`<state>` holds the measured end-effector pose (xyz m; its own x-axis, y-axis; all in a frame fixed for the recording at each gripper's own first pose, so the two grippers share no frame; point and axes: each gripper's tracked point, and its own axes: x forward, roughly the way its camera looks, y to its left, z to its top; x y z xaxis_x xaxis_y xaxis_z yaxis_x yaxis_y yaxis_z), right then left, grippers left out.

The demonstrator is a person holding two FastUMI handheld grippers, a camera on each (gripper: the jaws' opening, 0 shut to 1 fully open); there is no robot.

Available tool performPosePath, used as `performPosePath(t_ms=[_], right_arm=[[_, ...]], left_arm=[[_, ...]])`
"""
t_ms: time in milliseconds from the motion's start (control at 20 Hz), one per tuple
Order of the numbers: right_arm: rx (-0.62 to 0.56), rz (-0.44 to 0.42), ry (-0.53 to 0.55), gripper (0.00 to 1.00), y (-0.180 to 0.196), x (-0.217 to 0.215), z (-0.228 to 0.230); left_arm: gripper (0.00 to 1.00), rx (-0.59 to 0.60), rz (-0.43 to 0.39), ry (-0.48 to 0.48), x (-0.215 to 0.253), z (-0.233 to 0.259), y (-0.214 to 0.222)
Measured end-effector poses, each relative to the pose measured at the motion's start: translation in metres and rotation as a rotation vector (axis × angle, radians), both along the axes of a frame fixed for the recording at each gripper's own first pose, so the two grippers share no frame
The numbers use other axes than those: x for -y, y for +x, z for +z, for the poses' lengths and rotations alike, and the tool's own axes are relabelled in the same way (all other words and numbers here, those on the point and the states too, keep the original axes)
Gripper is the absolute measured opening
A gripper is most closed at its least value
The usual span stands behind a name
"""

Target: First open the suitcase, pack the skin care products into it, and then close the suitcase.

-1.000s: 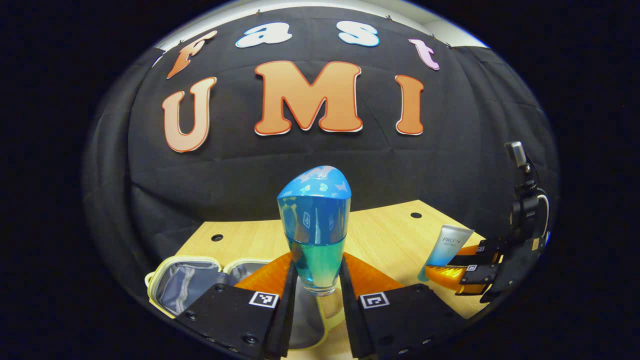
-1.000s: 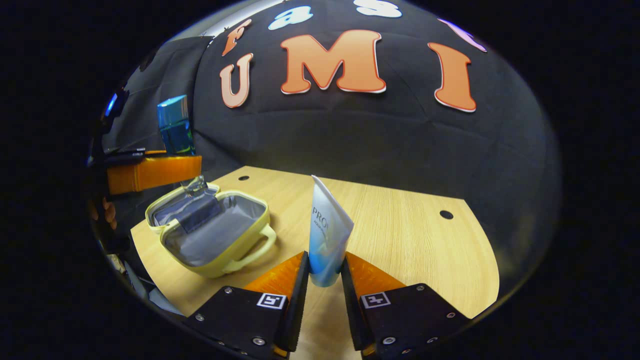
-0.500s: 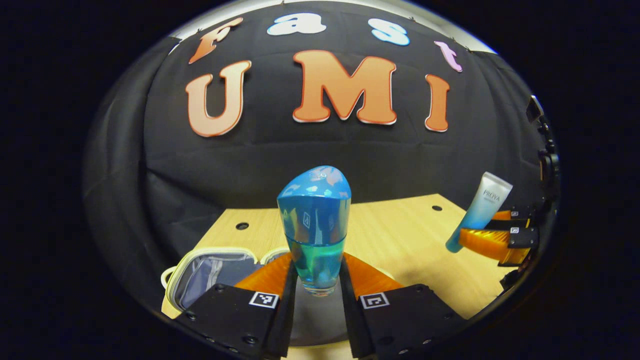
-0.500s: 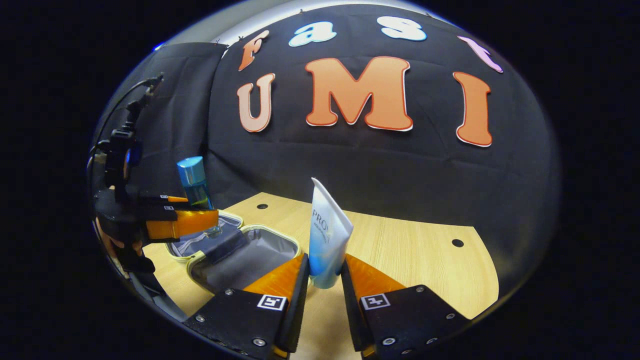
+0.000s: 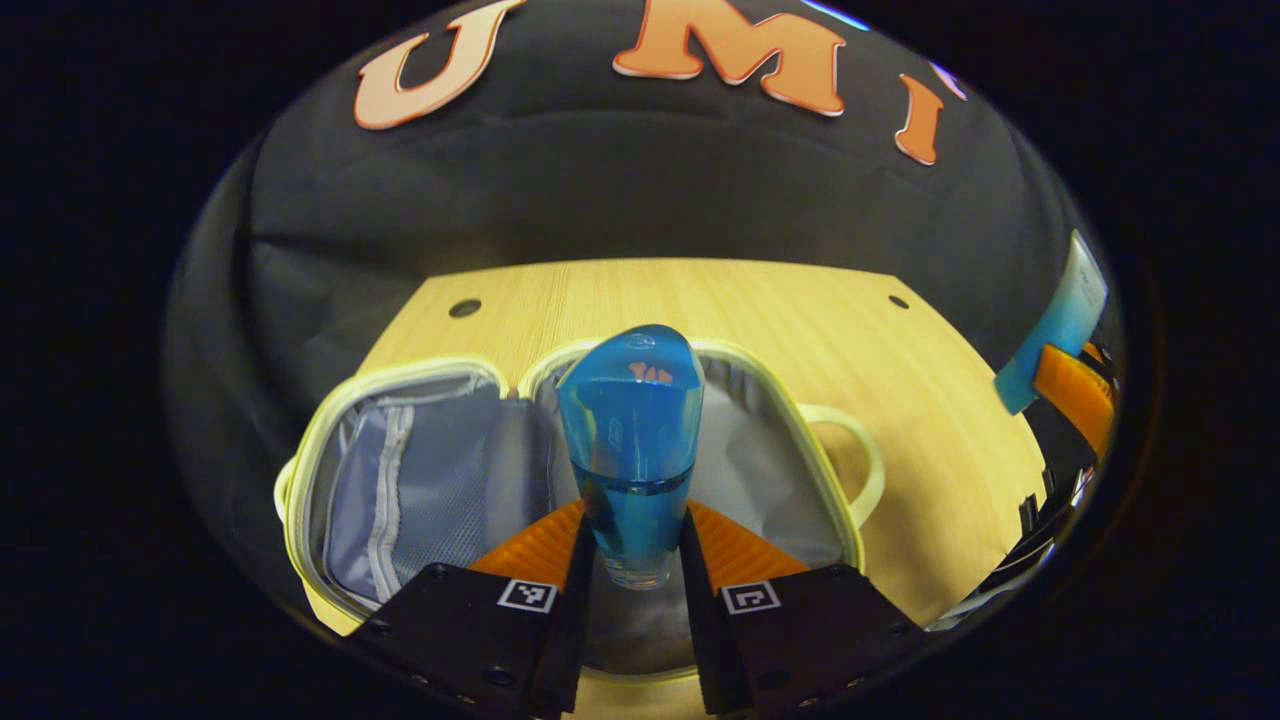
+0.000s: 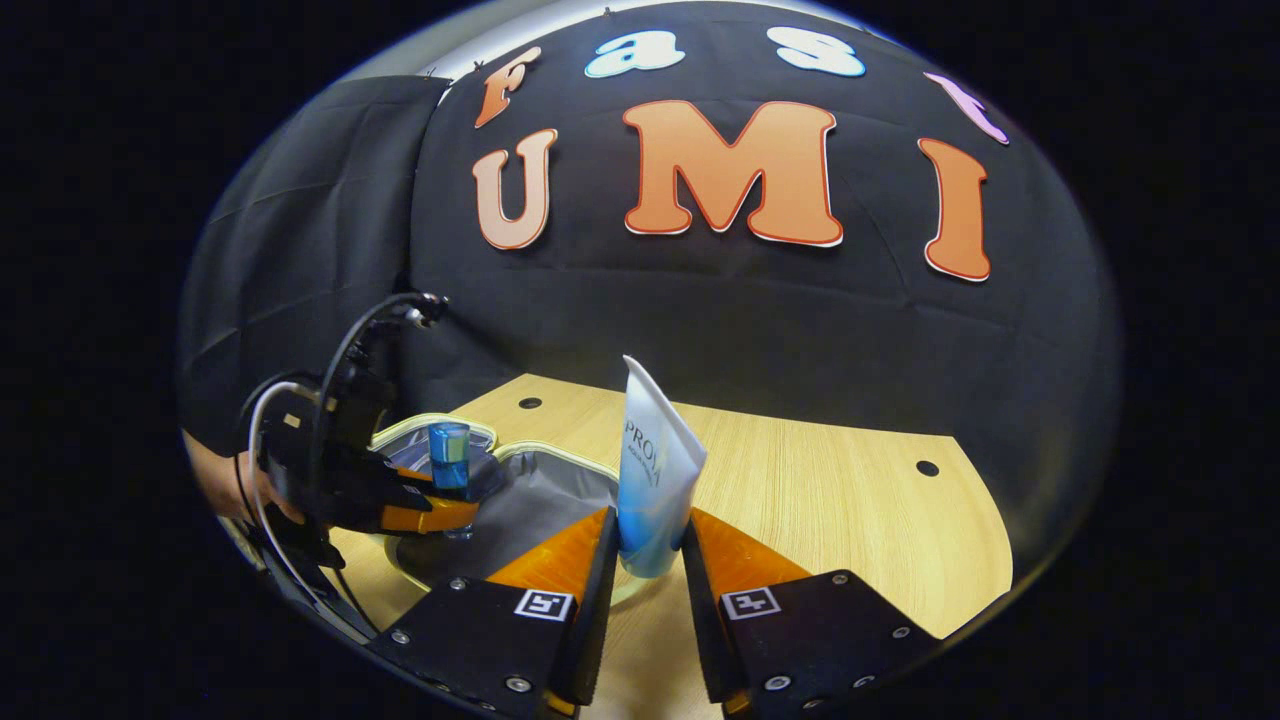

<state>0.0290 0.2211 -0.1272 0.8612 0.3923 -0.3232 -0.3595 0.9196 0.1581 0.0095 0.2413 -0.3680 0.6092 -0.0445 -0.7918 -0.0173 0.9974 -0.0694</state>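
Blue bottle point(image 5: 630, 450) clamped above open suitcase point(image 5: 400, 500); tube point(image 6: 655, 490) gripped nearby.

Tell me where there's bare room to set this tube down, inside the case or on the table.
The open suitcase is crowded in its handle-side half, where the left gripper holds the blue bottle. Its mesh-pocket half looks free. The wooden table is bare between the suitcase's handle and the far edge hole, ahead of the right gripper and its tube.
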Motion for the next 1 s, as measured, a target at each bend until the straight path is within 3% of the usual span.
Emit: performPosePath(t_ms=[100, 150, 200, 250, 300, 550, 850, 1000], right_arm=[[-0.012, -0.015, -0.005, 0.4, -0.001, -0.004, -0.004], [-0.018, -0.028, -0.008, 0.35, -0.001, -0.004, -0.006], [-0.026, -0.035, -0.005, 0.4, -0.001, -0.007, -0.007], [-0.035, -0.048, -0.006, 0.35, -0.002, -0.007, -0.009], [-0.041, -0.051, -0.005, 0.4, -0.003, -0.008, -0.011], [-0.062, -0.083, -0.011, 0.4, 0.002, -0.013, -0.015], [-0.095, -0.09, -0.007, 0.4, 0.003, -0.024, -0.026], [-0.107, -0.074, -0.006, 0.4, 0.003, -0.031, -0.03]], left_arm=[[0.45, -0.083, 0.0, -0.049, 0.002, -0.02, -0.008], [0.45, -0.113, -0.002, -0.052, 0.001, -0.028, -0.013], [0.45, -0.142, -0.006, -0.046, -0.001, -0.035, -0.015], [0.45, -0.164, -0.01, -0.044, -0.003, -0.043, -0.015], [0.46, -0.187, -0.006, -0.049, -0.004, -0.049, -0.016], [0.45, -0.242, -0.002, -0.07, 0.002, -0.071, -0.008], [0.45, -0.372, 0.067, 0.05, -0.01, -0.086, -0.013], [0.46, -0.355, 0.08, 0.046, -0.008, -0.082, -0.01]])
